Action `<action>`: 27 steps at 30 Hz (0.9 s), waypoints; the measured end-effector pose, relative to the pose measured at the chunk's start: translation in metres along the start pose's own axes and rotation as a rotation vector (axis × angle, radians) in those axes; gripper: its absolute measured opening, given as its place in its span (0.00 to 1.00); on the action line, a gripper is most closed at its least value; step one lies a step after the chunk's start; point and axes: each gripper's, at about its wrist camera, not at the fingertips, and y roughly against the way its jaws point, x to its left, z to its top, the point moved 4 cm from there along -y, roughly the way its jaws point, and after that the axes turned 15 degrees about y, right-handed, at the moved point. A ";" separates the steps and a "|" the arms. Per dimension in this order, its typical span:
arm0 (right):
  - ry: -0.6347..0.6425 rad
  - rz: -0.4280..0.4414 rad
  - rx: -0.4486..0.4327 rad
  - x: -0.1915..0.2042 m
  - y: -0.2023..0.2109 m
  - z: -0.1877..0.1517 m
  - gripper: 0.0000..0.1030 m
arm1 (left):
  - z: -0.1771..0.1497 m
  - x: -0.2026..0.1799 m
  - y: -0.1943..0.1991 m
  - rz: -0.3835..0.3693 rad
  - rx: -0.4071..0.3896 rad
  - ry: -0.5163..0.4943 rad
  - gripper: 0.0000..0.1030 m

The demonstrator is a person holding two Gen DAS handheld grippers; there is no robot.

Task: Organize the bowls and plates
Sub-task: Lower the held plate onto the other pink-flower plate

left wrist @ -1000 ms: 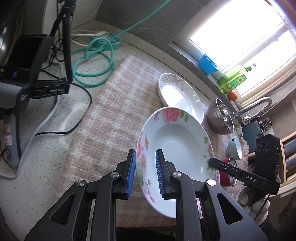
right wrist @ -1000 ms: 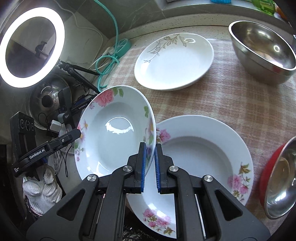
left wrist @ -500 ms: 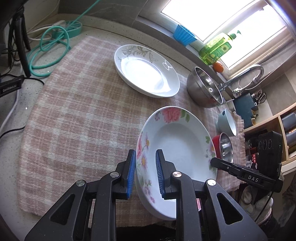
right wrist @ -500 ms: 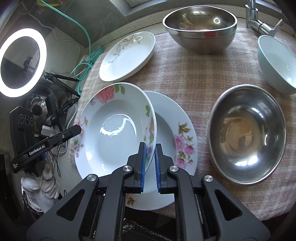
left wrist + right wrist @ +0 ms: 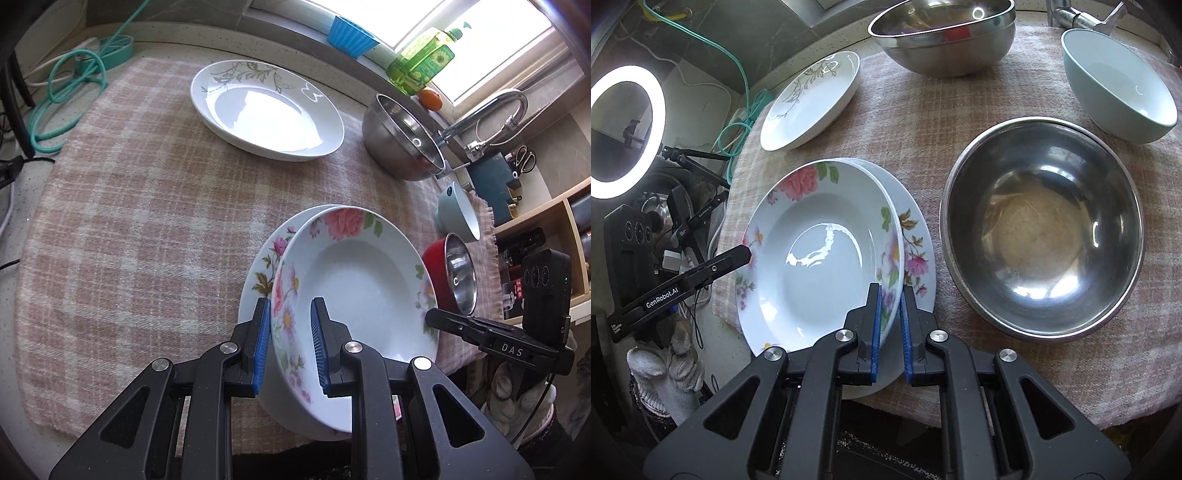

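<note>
The rose-patterned plate [image 5: 354,291] hangs tilted over a second floral plate [image 5: 916,236] that lies flat on the checked cloth [image 5: 147,221] covering the surface, near its front edge. The raised plate is gripped at two opposite rim points. The left hand-held gripper [image 5: 290,341] has its blue pads nearly closed on the plate's left rim, and the right hand-held gripper [image 5: 889,323] pinches the opposite rim with its pads almost together. In the right wrist view the lifted plate covers most of the lower one, whose rim shows along its right side; whether the two plates touch cannot be told.

Just to the right of this pair sits a wide steel bowl [image 5: 1041,229]. Behind that stand a pale green bowl [image 5: 1119,92] and a second steel bowl [image 5: 945,33]. A white plate with a grey leaf design [image 5: 266,110] rests on the cloth further back, well apart from the floral plates.
</note>
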 end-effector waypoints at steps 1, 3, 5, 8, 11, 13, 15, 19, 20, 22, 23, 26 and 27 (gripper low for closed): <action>0.000 0.000 0.001 -0.001 0.000 0.000 0.10 | 0.000 -0.001 -0.001 0.006 0.001 -0.005 0.19; 0.002 -0.001 0.006 -0.001 -0.001 -0.001 0.10 | -0.001 -0.003 -0.003 0.019 0.003 -0.017 0.19; 0.003 0.000 0.011 -0.001 -0.003 -0.001 0.10 | -0.002 -0.004 -0.005 0.034 0.003 -0.028 0.19; 0.003 0.002 0.016 -0.002 -0.005 -0.002 0.10 | -0.003 -0.004 -0.007 0.052 0.005 -0.041 0.19; 0.005 0.001 0.017 -0.001 -0.006 -0.002 0.10 | -0.004 -0.003 -0.009 0.063 0.014 -0.043 0.19; 0.011 -0.003 0.017 -0.001 -0.006 -0.001 0.10 | -0.004 -0.003 -0.010 0.067 0.015 -0.048 0.19; 0.014 -0.005 0.019 0.000 -0.007 -0.001 0.10 | -0.004 -0.002 -0.009 0.069 0.016 -0.049 0.19; 0.015 -0.005 0.019 0.000 -0.007 -0.001 0.10 | -0.004 -0.003 -0.011 0.071 0.017 -0.046 0.19; 0.014 -0.003 0.019 0.001 -0.007 -0.001 0.12 | -0.004 -0.003 -0.011 0.071 0.018 -0.046 0.19; 0.019 -0.005 0.020 0.002 -0.007 -0.001 0.12 | -0.004 -0.003 -0.010 0.072 0.019 -0.047 0.19; 0.021 -0.006 0.020 0.002 -0.008 -0.001 0.12 | -0.004 -0.003 -0.010 0.072 0.020 -0.047 0.19; 0.018 -0.002 0.019 0.002 -0.007 -0.001 0.12 | -0.003 -0.003 -0.011 0.073 0.022 -0.047 0.19; 0.017 -0.001 0.018 0.002 -0.007 -0.001 0.12 | -0.003 -0.003 -0.011 0.074 0.022 -0.047 0.19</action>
